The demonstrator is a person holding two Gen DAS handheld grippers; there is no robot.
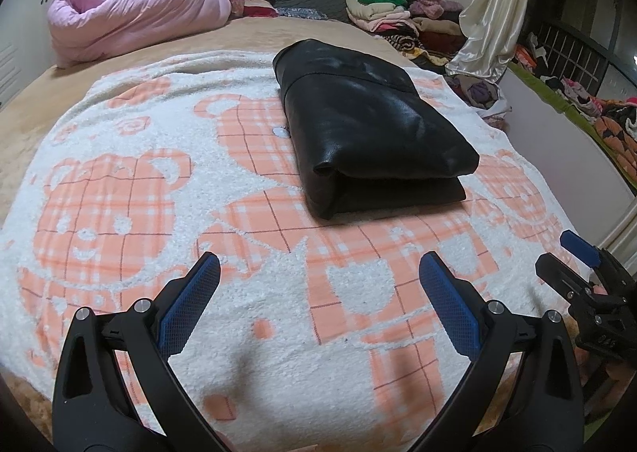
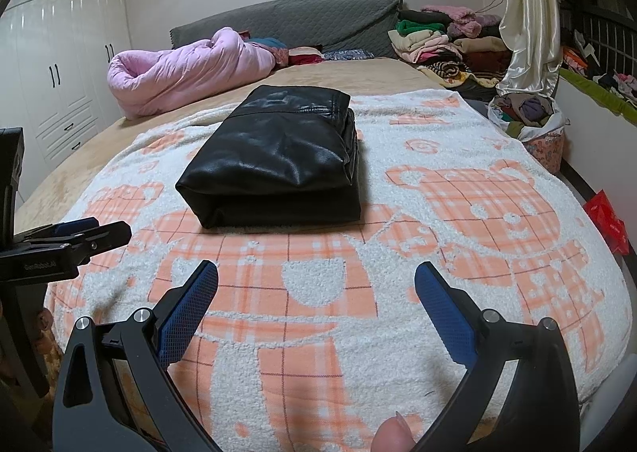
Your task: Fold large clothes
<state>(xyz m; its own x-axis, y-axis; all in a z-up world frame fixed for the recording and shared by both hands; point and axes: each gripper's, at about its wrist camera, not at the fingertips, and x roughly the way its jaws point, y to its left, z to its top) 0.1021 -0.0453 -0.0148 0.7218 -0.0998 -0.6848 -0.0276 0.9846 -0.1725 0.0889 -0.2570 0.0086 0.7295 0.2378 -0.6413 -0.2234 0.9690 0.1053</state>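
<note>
bed (image 1: 239, 34) covered by a white-and-orange bear blanket (image 1: 119, 213); a folded black leather jacket (image 1: 370, 125) lies on it, far of both claws. left gripper (image 1: 318, 281) and right gripper (image 2: 316, 285) hover spread wide, holding nothing. jacket's underside and inner folds are hidden.

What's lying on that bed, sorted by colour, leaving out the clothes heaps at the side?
Black: 1, the folded jacket
Pink: 1, the rolled quilt
White and orange: 1, the bear blanket
Total: 3
</note>
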